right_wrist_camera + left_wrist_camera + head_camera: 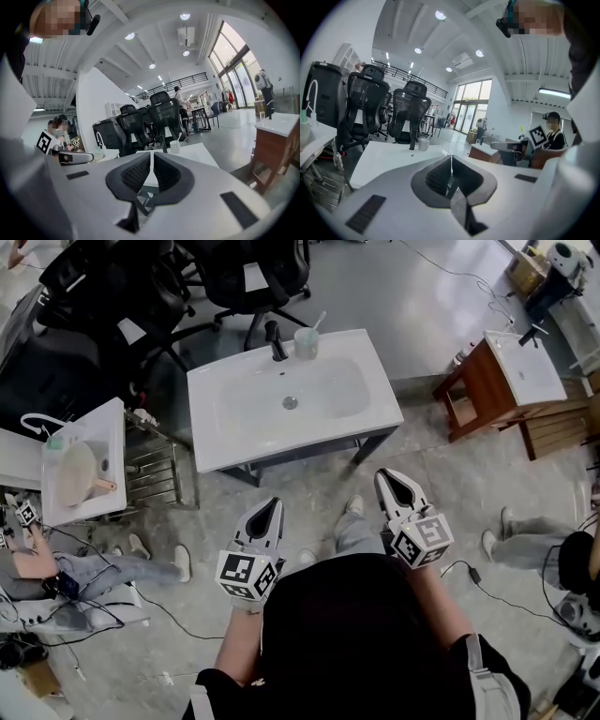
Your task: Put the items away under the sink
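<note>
A white sink vanity (214,441) on a dark frame stands ahead of me. At the back of the vanity top stand a black faucet (275,341) and a pale cup (306,343) with a toothbrush in it. My left gripper (273,504) hovers over the floor short of the vanity's front edge, shut and empty. My right gripper (386,474) hangs near the vanity's front right corner, its jaws also together with nothing between them. In the left gripper view the shut tips (451,157) point at the cup (423,143). In the right gripper view the tips (151,154) point at the cup (175,146).
A smaller white sink stand (105,427) with a metal rack is at the left; a wooden vanity (483,381) is at the right. Black office chairs (253,277) stand behind the sink. A person sits on the floor at left (84,568); another's legs (534,542) show at right. Cables cross the floor.
</note>
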